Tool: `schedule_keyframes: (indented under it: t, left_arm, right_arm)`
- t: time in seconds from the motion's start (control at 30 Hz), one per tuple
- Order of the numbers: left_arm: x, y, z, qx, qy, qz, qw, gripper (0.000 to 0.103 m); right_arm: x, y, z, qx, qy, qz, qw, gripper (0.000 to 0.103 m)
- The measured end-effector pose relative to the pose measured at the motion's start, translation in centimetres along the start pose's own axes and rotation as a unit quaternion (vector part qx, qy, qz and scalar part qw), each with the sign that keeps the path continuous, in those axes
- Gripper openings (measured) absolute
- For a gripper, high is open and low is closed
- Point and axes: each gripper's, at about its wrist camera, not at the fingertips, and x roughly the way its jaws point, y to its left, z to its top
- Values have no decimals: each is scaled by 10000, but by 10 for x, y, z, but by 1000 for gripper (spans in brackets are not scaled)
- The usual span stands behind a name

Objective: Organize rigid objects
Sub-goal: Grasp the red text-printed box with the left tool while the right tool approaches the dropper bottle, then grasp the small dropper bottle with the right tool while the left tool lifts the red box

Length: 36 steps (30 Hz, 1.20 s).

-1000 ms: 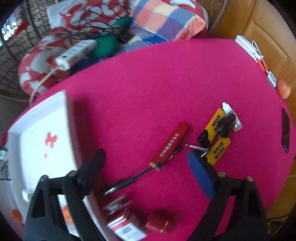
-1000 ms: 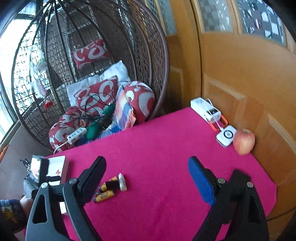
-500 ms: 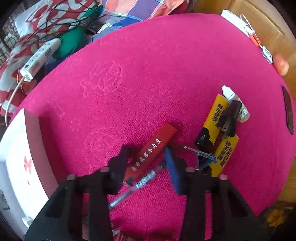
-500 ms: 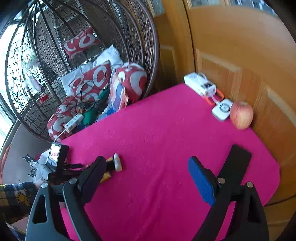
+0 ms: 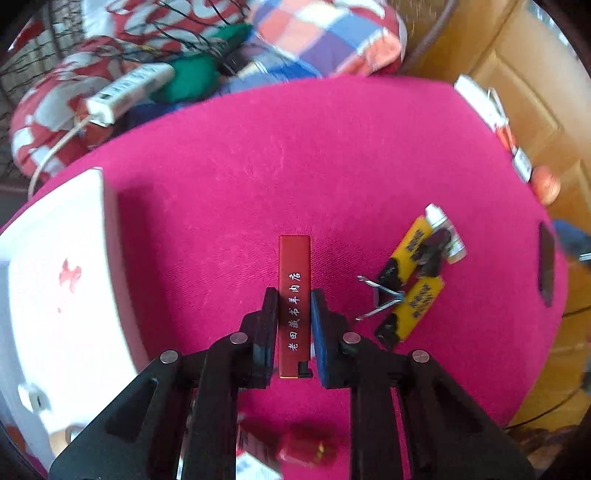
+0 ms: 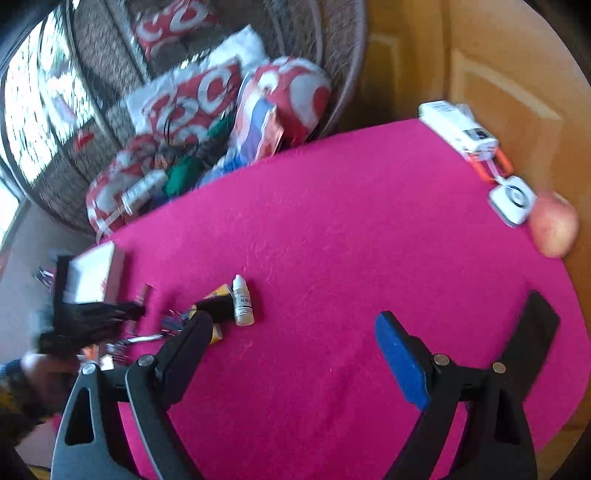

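A round surface point(image 5: 332, 155) covered in magenta cloth fills both views. The left claw point(image 5: 294, 328) is clamped on a slim red bar with white characters point(image 5: 294, 288), which points forward along the fingers and stands clear of the cloth. To its left, a white tray with red marks point(image 5: 55, 295) sits at the surface's edge. To the right of the held bar lies a small cluster: two yellow lighters point(image 5: 406, 251), a black piece across them, a white dropper bottle point(image 5: 445, 236) and a metal binder clip point(image 5: 384, 299), all touching or just beside one another. A blurred red item point(image 5: 306, 446) lies near the bottom edge under the claw.

The right claw point(image 6: 291, 354) hangs wide apart with nothing between its fingers, above bare cloth. A flat black strip point(image 6: 535, 339) lies near the rim just beyond its blue pad point(image 6: 402, 365). At the far rim sit a white box point(image 6: 458, 125), an orange-strapped white device point(image 6: 513, 197) and an apple point(image 6: 554, 225), close to the wooden door panels point(image 6: 517, 74).

Beyond the surface stands a wicker hanging chair point(image 6: 314, 44) piled with red-and-white cushions point(image 6: 199, 96), a plaid cushion point(image 5: 325, 33), a green cloth and a white power strip point(image 5: 129, 88) with black cables.
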Motion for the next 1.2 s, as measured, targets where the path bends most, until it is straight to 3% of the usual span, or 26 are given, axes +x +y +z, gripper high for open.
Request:
schedule_keyframes:
  t: [0.13,0.2,0.3,0.53,0.63,0.67,0.77,0.83,0.9,0.93,1.07,1.2]
  left_arm:
    - [-42,-4,-2,-164,-374,-86,9991,16]
    - [-58,-6,-6,-250,-484,-92,9985,16]
    - [-72,-1,-11,-501,-569,-92,9971,16]
    - [-91,10,-31,-997,-662,34,9928,16]
    - [-97,9,-36,-1058,-704,125,9918,16]
    - [-100,7,-38,-1071,-732,149,9914,16]
    - [-106,2,-40,-1028,-801,225,9912,16]
    - [-109,-1,-41,-1011,-839,263,9910,16]
    - [-112,-4,-43,-1023,-876,287,9905,16]
    - [-114,-5,-43,-1032,-900,300,9901,16]
    - [-129,-11,-47,-1057,-1033,438,9881,16]
    - [-144,-15,-51,-1055,-1183,538,9859,16]
  right_arm:
    - [40,21,1,-553,299,-31,9980,88]
    - [55,29,1,-691,489,122,9963,72]
    - [73,37,0,-1026,662,-90,9925,60]
    - [92,40,3,-1000,869,134,9911,58]
    - [102,49,2,-1238,923,3,9880,57]
    - [106,51,1,-1308,979,-45,9866,50]
    - [110,60,1,-1660,928,-245,9814,46]
    - [111,67,0,-1914,890,-309,9770,36]
    - [109,71,-1,-2105,871,-286,9733,18]
    - [108,71,-2,-2143,867,-289,9725,18]
    - [100,53,2,-1683,821,-109,9823,18]
    - [68,27,19,-979,488,245,9937,18]
